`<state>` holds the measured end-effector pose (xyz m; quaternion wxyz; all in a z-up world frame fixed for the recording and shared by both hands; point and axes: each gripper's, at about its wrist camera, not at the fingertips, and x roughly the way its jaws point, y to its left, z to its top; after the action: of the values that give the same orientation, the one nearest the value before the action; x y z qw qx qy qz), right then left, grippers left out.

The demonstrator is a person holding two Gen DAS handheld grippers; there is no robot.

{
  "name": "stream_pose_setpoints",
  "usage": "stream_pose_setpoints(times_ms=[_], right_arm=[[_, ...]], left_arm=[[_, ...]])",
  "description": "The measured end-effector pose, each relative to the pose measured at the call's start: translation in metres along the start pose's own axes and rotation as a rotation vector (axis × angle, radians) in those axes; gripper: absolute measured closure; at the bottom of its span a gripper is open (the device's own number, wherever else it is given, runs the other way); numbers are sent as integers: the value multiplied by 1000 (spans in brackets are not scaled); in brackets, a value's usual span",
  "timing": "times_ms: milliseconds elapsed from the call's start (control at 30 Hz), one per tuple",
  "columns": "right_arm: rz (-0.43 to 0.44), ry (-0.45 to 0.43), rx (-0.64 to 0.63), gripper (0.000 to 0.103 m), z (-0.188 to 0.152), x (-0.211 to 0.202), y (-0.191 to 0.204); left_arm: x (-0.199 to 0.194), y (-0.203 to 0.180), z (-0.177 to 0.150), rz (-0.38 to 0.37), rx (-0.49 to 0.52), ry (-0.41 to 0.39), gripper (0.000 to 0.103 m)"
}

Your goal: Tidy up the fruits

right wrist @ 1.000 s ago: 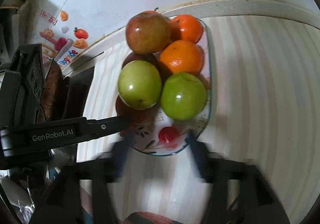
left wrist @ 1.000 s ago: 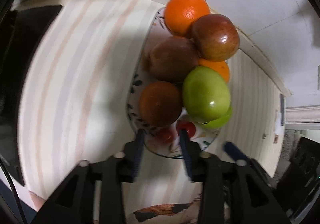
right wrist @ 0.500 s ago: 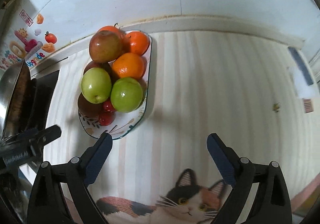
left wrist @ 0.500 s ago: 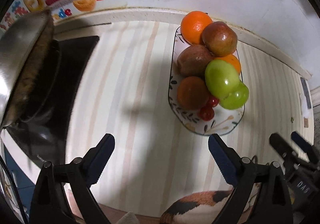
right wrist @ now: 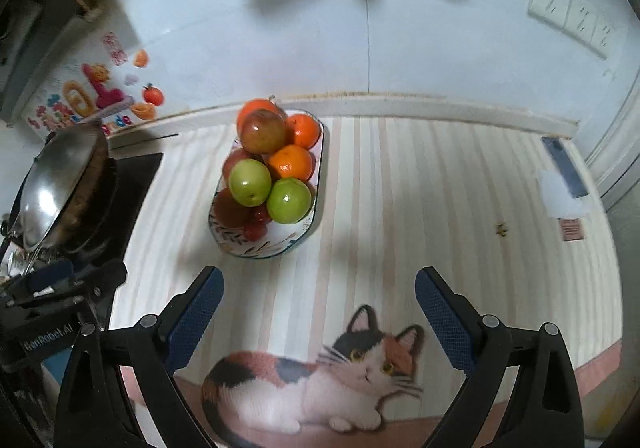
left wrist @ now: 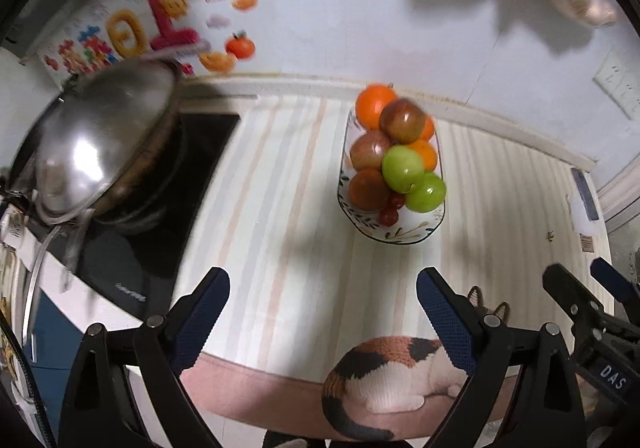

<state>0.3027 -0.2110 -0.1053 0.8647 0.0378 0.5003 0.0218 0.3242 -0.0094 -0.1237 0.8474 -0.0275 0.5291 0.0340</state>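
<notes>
Green, orange and red fruit sits heaped on the oval plate (right wrist: 308,226), which rests on the striped table (right wrist: 440,208) near the wall. Two green apples (right wrist: 289,200) lie at the front of the pile, oranges (right wrist: 291,164) and a red apple (right wrist: 263,131) behind, with small red fruits (right wrist: 256,230) tucked low at the near end. No fruit lies loose on the table, so the gathering looks done. Both grippers hang well apart from the plate: the left gripper (left wrist: 322,312) stands wide with nothing between its pads, and the right gripper (right wrist: 318,308) is equally wide and empty. A wok (left wrist: 100,140) sits on the stove at the left, clear of the plate. Little seems left beyond drawing away.
</notes>
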Motion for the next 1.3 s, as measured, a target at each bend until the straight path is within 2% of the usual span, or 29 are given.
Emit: stream_pose_setpoints(times_ms=[233, 433, 633, 867, 1300], right_arm=[[-28, -116, 0, 4, -40, -92, 13], [-35, -196, 9, 4, -76, -166, 37], [-54, -247, 38, 4, -114, -218, 50], [-47, -280, 43, 4, -140, -258, 57], [-20, -291, 31, 4, -149, -278, 53]], left_arm=[[-82, 12, -37, -15, 63, -136, 7], [-135, 24, -72, -43, 120, -199, 7], [-176, 39, -101, -58, 133, -259, 7], [-203, 43, -116, -77, 138, -286, 7], [-217, 34, -132, -111, 125, -295, 7]])
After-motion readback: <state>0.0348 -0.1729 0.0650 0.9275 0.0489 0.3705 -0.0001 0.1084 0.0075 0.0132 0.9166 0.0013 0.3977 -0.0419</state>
